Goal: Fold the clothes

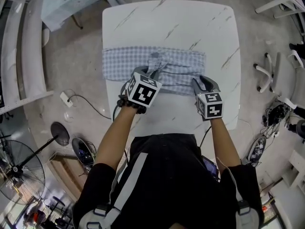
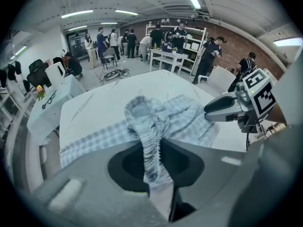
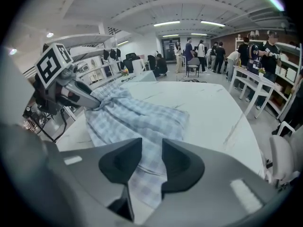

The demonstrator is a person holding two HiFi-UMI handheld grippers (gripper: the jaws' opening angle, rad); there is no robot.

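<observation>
The left gripper [image 1: 147,74] is clamping the bunched near edge of the limp, light checked garment [image 1: 178,63] lying across the table [image 1: 167,18], while the right gripper [image 1: 202,83] is sitting open astride its near-right hem, probably the surer hold.

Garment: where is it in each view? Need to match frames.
Head view: garment across the middle of the table.
Left gripper view: garment at centre, bunched, running into the jaws.
Right gripper view: garment centre-left, running between the jaws.
Shared landmark: the white marbled table.
</observation>
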